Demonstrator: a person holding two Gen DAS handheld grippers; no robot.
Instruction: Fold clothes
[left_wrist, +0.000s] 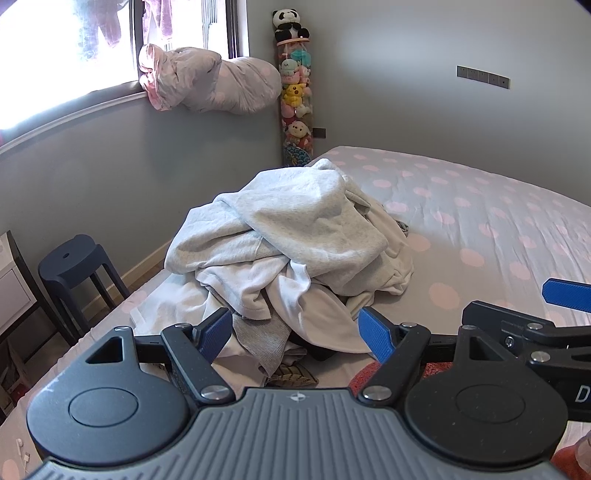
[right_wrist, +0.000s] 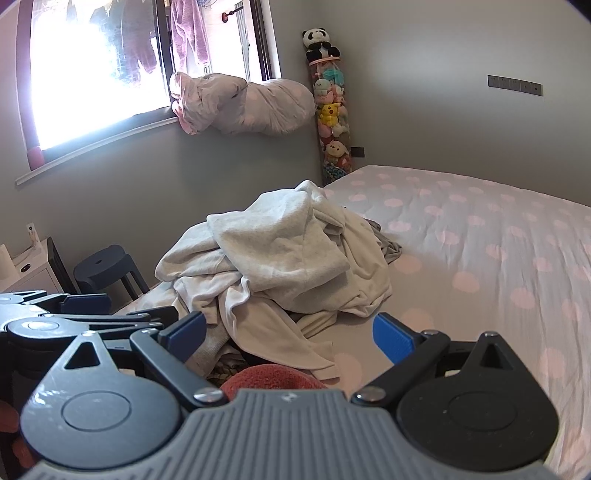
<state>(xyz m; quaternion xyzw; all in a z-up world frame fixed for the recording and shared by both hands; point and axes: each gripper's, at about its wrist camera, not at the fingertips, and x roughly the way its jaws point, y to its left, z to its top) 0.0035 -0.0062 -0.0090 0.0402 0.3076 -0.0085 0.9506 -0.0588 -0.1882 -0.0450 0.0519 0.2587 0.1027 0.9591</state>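
One heap of crumpled pale grey and white clothes (left_wrist: 291, 251) lay near the edge of one pink-dotted grey bed (left_wrist: 480, 221). Two blue-padded black grippers, left gripper (left_wrist: 297, 334) and right gripper (right_wrist: 290, 334), hovered side by side just before the heap, jaws apart, holding nothing. One dark blue stool (left_wrist: 79, 260) stood beside the bed.

Blown-out window (right_wrist: 92, 81) glare, fisheye-warped edges.

My left gripper (left_wrist: 297, 334) has its jaws spread, nothing held. Pile of pale clothes (left_wrist: 291, 251) just ahead of fingertips, on dotted bed (left_wrist: 480, 229). Right gripper (left_wrist: 546, 314) beside right finger.
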